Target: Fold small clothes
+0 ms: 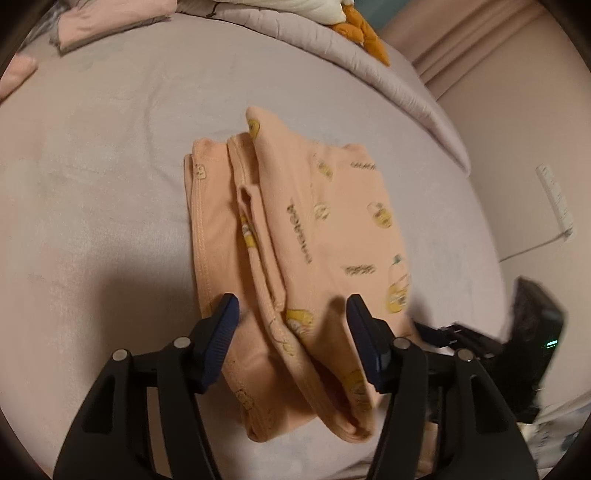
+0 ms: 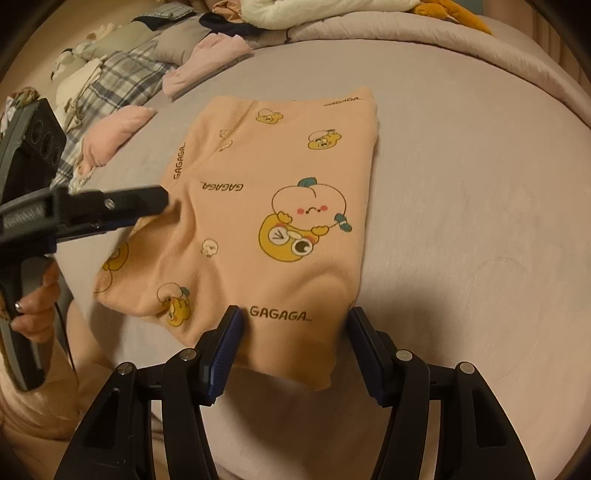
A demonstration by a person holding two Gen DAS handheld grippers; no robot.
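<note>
A small peach garment with yellow cartoon prints and "GAGAGA" text lies folded on a pale bed sheet. In the right wrist view the garment is a flat rectangle with its left flap raised. My left gripper is open, its jaws either side of the garment's near folded edge. My right gripper is open, its jaws straddling the near hem. In the right wrist view the left gripper comes in from the left at the raised flap.
Folded pink clothes and a plaid pile lie at the far left of the bed. A rolled quilt and an orange plush line the far edge. A wall and white power strip are on the right.
</note>
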